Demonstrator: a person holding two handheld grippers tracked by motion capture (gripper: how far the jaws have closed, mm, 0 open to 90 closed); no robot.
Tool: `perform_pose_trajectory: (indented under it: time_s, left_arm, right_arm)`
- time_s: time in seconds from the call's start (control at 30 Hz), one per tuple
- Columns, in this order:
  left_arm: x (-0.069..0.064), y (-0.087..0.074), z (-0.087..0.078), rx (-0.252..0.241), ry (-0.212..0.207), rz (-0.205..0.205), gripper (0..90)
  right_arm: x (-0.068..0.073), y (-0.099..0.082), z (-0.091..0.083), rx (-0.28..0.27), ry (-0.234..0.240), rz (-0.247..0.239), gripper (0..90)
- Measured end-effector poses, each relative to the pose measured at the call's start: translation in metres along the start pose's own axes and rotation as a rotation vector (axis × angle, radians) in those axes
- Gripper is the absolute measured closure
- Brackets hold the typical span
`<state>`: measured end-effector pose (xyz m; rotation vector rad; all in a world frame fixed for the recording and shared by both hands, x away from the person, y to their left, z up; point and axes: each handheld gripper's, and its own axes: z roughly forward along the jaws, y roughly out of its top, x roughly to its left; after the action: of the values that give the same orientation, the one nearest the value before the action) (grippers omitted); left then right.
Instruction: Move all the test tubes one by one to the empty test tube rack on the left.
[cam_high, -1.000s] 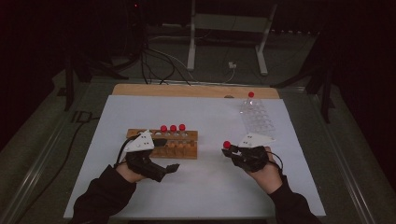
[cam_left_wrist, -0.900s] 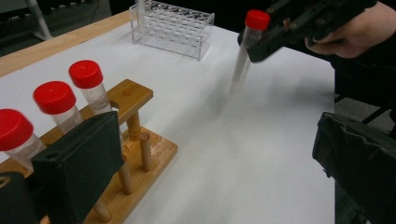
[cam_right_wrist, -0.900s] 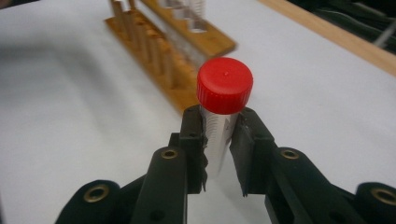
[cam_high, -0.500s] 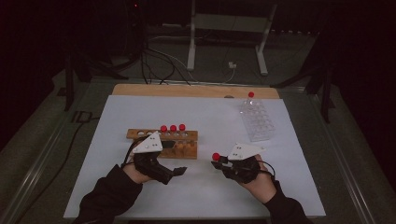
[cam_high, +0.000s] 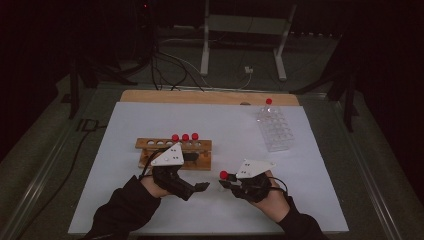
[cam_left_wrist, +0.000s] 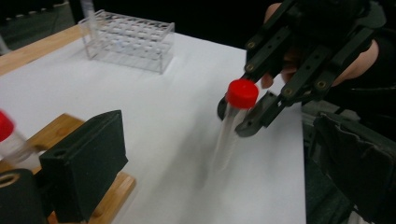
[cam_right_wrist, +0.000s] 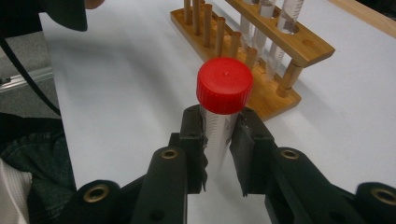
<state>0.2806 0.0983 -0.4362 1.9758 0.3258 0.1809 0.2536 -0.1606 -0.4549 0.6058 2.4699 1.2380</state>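
Note:
A clear test tube with a red cap (cam_right_wrist: 224, 85) stands upright in my right gripper (cam_right_wrist: 219, 140), whose jaws are shut on its body just below the cap. From above, that tube (cam_high: 224, 175) and the right gripper (cam_high: 227, 183) sit at the front middle of the white mat. My left gripper (cam_high: 200, 187) faces it from the left, close by, with its jaws wide open and nothing in them. Along the left gripper (cam_left_wrist: 219, 158), the held tube (cam_left_wrist: 242, 93) hangs a short way off. Behind stands a wooden rack (cam_high: 150, 144) with three red-capped tubes (cam_high: 185, 137).
A clear plastic rack (cam_high: 276, 131) stands at the back right of the white mat (cam_high: 125, 200), with one red-capped tube (cam_high: 268, 101) at its far corner. A wooden strip (cam_high: 210, 97) borders the mat's far edge. Cables and a stand's legs lie on the floor beyond.
My right gripper has carried the tube left and nearer the front edge. The left gripper has slid right, so the two grippers are now closer together.

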Motion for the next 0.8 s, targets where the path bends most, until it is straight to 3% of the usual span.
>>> perform_pose_trajectory:
  time_s: [0.27, 0.8]
  left_arm:
    - [-0.003, 0.005, 0.010, -0.003, -0.041, 0.004, 8.3]
    - [-0.008, 0.009, 0.025, -0.026, -0.072, 0.053, 45.5]
  right_arm:
    - [0.004, 0.002, 0.000, -0.009, 0.020, -0.007, 75.1]
    - [0.005, 0.003, -0.001, -0.018, 0.035, -0.005, 75.1]
